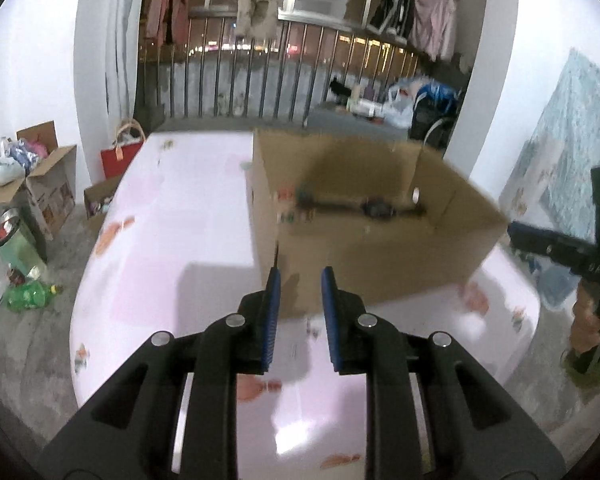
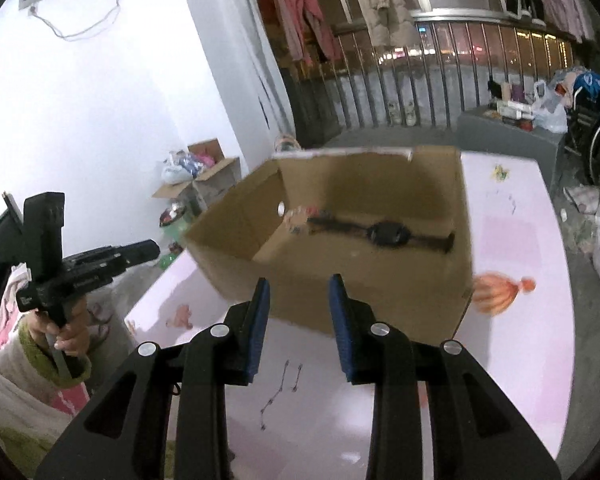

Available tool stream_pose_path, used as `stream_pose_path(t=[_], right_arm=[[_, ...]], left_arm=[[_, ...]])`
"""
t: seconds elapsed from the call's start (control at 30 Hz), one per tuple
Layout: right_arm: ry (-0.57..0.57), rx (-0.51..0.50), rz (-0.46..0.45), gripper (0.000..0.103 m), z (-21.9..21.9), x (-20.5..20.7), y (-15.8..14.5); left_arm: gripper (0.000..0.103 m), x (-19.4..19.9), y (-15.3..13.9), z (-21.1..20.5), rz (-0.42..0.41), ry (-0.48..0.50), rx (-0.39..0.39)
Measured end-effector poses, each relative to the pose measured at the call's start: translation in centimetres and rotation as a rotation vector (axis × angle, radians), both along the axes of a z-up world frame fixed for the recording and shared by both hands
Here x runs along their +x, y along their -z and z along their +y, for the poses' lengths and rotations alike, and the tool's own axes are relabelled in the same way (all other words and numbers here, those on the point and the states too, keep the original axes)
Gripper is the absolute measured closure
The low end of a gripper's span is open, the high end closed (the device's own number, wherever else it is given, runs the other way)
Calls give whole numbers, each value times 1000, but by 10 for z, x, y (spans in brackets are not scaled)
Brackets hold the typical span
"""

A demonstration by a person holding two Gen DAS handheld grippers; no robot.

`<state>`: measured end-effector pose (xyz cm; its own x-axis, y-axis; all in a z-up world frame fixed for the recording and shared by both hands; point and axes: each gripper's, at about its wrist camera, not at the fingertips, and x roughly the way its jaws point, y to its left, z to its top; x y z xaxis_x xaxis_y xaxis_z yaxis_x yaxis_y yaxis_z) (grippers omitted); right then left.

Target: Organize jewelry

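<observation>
Cardboard is forming the open box (image 2: 340, 216) that is sitting on the pale pink surface (image 2: 512, 360), and the jewelry is showing in two places. Inside the box a dark watch (image 2: 384, 234) is lying flat along the bottom with its strap stretched out, and a small cluster of coloured pieces (image 2: 300, 220) is resting at one end of it, near a round hole in the box wall. Outside the box, a thin chain (image 2: 284, 384) is lying loose on the surface just in front of the right gripper (image 2: 298, 284), so the sorting is looking partly done, with at least that chain waiting to go in.

Both tools are hovering in front of the box's near wall and carrying nothing. The right gripper's jaws are standing apart, with only the box wall showing through the gap. The left gripper (image 1: 299, 276) is opening its jaws slightly, and nothing is sitting between them either. A hand (image 2: 66, 336) with a green cuff is gripping the left tool's handle at the edge of the right view.

Motion blur is smearing the box contents, so the coloured pieces are staying unidentifiable. A small yellowish item (image 2: 500, 172) near the far edge of the surface and the orange shapes beside the box could be jewelry or print on the surface; that is hard to tell.
</observation>
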<state>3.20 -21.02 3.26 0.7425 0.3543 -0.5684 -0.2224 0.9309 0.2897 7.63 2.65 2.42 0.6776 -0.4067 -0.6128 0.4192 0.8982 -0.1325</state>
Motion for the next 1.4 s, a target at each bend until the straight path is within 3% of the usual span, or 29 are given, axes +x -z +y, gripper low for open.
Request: stream_pose_path(t=[0.2,0.53,0.8,1.1,1.4], right_arm=[[-36,-47,42,73,30,0,29],[-161,-98,56,73,67,18,42],[-213,-110,61,73,86,23,45],[-225,-103,80,73,89,28,48],[-261,-104,69,73,93,35,46]], left_arm=[[84,-15,37,-6,33,11,84],[83,-42,57,23,55,-68,140],[84,-29,72,39,83,-122,174],[88,-20,90,39,135,-112,202],[93,-19,92,35,111,-104,224]])
